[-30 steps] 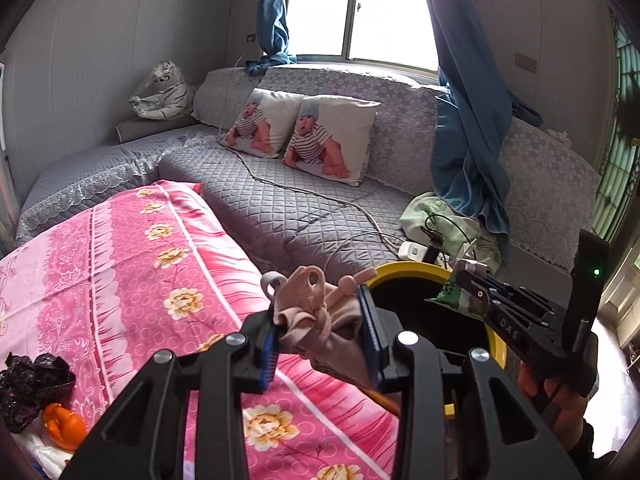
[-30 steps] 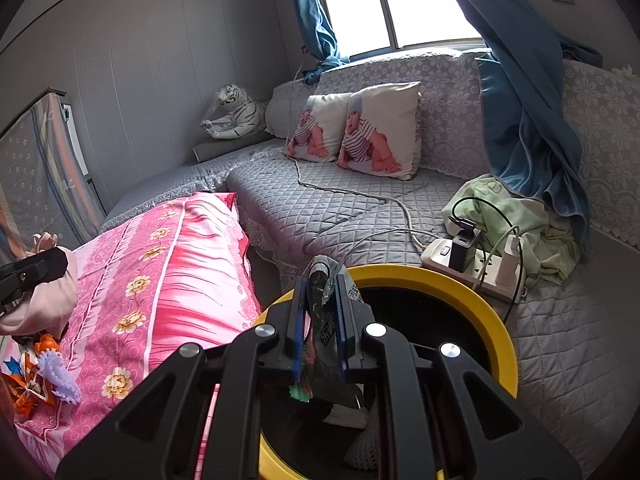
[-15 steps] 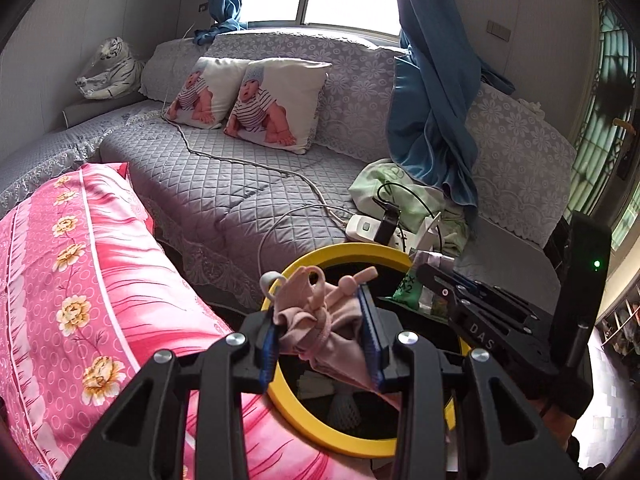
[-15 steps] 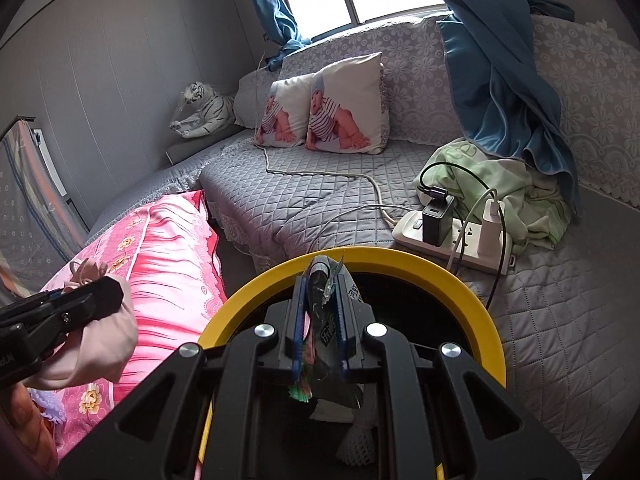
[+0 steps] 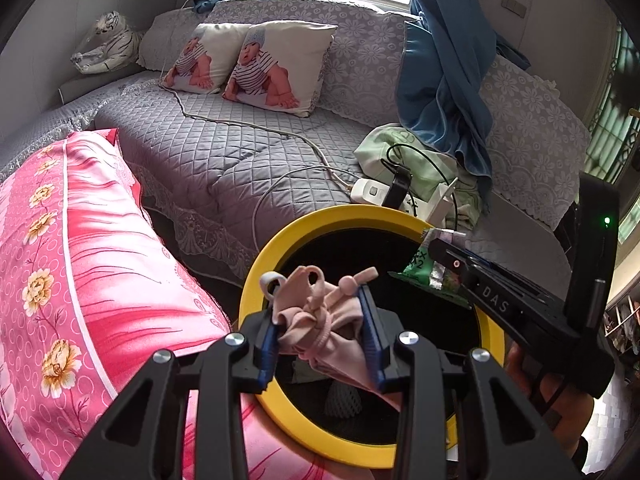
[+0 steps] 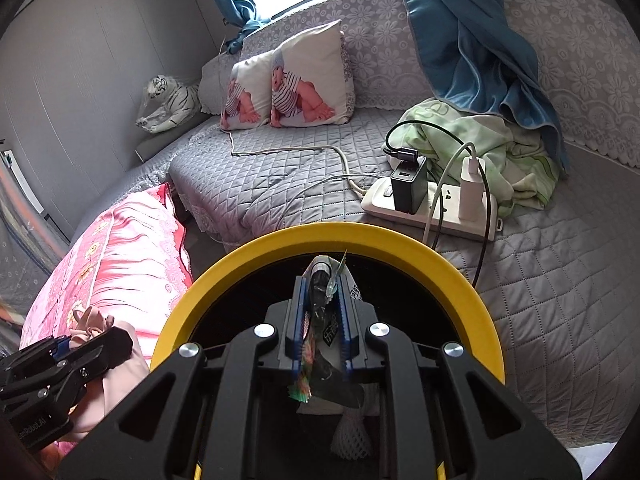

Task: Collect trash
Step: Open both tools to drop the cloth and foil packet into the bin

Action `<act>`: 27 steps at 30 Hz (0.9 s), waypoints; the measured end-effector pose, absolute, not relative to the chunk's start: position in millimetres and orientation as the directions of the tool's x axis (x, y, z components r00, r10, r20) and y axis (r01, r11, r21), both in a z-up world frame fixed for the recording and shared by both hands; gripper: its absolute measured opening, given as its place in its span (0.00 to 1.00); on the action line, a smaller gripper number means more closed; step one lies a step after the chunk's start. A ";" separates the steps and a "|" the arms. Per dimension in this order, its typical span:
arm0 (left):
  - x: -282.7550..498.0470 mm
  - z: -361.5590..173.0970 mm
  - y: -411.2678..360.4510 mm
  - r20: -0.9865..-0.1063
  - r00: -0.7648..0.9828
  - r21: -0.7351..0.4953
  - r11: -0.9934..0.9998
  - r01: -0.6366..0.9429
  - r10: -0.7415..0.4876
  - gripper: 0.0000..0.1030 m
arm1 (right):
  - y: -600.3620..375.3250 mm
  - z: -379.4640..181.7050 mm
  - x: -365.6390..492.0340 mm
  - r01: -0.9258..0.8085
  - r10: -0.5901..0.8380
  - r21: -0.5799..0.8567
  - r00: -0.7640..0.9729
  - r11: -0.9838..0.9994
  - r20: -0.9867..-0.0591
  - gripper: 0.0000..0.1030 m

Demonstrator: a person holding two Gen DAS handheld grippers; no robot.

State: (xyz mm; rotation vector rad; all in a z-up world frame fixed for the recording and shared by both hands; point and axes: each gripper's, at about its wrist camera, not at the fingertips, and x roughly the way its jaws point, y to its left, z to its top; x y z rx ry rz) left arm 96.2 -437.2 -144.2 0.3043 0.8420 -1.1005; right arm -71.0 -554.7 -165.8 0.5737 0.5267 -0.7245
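My left gripper (image 5: 320, 312) is shut on a crumpled pink plastic bag (image 5: 320, 320) and holds it over the near left rim of a yellow-rimmed black trash bin (image 5: 280, 240). My right gripper (image 6: 322, 292) is shut on a green and silver snack wrapper (image 6: 324, 336) and holds it over the bin's opening (image 6: 400, 240). The wrapper also shows in the left wrist view (image 5: 428, 268), at the bin's right rim. Trash, including a white foam net (image 6: 352, 432), lies at the bin's bottom.
A pink flowered bedspread (image 5: 80, 260) lies left of the bin. A grey quilted sofa (image 5: 224, 160) lies behind it, with a white power strip (image 6: 428, 204), chargers and cables, a green cloth (image 6: 492, 140), two baby-print pillows (image 5: 260, 64) and a toy tiger (image 5: 104, 40).
Both grippers have moved toward the bin with their loads. The left gripper has swung right from over the pink bedspread to the bin's rim. The right gripper has moved further over the opening.
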 end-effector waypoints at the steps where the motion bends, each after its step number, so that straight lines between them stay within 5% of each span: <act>1: 96.8 -145.4 -438.0 -0.731 0.186 -0.185 0.452 0.873 -0.657 0.32 | -555.5 -166.3 -70.8 0.734 -0.458 0.297 0.634 0.611 -0.624 0.14; 8: 94.0 -146.3 -442.6 -0.738 0.173 -0.184 0.440 0.879 -0.652 0.37 | -556.7 -166.8 -72.0 0.743 -0.465 0.300 0.627 0.598 -0.625 0.15; 15: 97.7 -142.5 -439.1 -0.732 0.173 -0.210 0.460 0.863 -0.659 0.49 | -562.3 -161.4 -85.2 0.763 -0.500 0.331 0.624 0.555 -0.601 0.41; 17: 98.9 -138.5 -435.6 -0.722 0.186 -0.216 0.473 0.854 -0.666 0.56 | -564.0 -159.1 -88.8 0.766 -0.506 0.337 0.624 0.548 -0.596 0.42; 27: 98.5 -81.3 -387.1 -0.597 0.236 -0.281 0.475 0.834 -0.767 0.56 | -539.0 -130.2 -95.2 0.719 -0.519 0.349 0.684 0.601 -0.514 0.42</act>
